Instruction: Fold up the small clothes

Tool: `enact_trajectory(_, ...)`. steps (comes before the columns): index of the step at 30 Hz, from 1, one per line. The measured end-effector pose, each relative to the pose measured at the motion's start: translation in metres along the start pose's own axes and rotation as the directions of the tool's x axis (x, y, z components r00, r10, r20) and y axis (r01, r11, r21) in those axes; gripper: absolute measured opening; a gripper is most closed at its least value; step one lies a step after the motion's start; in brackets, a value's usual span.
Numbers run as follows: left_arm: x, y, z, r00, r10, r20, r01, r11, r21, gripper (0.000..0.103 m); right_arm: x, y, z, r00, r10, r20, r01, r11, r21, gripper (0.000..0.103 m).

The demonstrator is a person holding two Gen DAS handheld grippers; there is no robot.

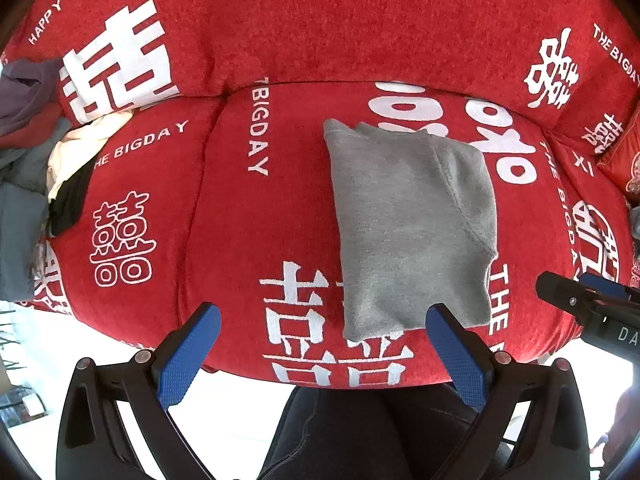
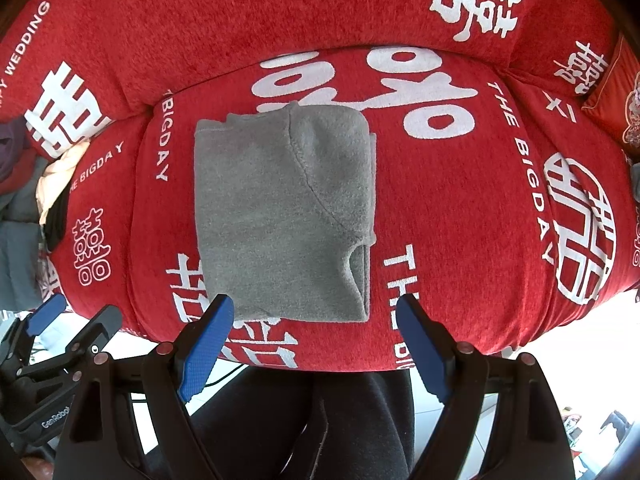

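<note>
Blue-padded fingers of your left gripper [image 1: 322,330] stand wide apart, nothing between them, hovering over near edge of red sofa seat [image 1: 248,232]. Your right gripper [image 2: 314,322] likewise spread, empty, its pads framing near hem of folded grey garment [image 2: 280,208] without touching. Your dark-trousered legs [image 2: 304,420] show below cushion edge. Garment lies flat mid-seat, folded into neat rectangle on white-lettered cover. Farther left, pile of unfolded clothes [image 1: 36,152] sits against backrest [image 1: 320,20]. Small red cushion [image 2: 618,96] at far right.

Red printed sofa cover [image 1: 280,32]
</note>
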State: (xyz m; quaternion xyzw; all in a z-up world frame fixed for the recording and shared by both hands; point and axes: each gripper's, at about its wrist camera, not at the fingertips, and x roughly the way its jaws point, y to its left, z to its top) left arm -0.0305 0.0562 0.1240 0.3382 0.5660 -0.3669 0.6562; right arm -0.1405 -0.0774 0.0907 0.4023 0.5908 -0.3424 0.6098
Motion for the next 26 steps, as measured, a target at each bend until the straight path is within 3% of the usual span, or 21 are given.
enact_trajectory(16,-0.002,0.001,-0.003,1.000,-0.001,0.006,0.001,1.000,-0.024,0.103,-0.004,0.005,-0.006,1.000,-0.006,0.017,0.006,1.000,0.000,0.085)
enact_trajectory(21,-0.002,0.006,-0.001,0.999,-0.040,0.006,0.040,0.998,-0.055,0.103,-0.003,0.006,-0.009,1.000,-0.016,0.021,0.016,1.000,-0.001,0.085)
enact_trajectory(26,-0.006,0.005,-0.001,0.998,-0.033,0.045,0.033,0.999,-0.019,0.103,-0.004,0.008,-0.011,0.999,-0.027,0.025,0.027,1.000,0.001,0.085)
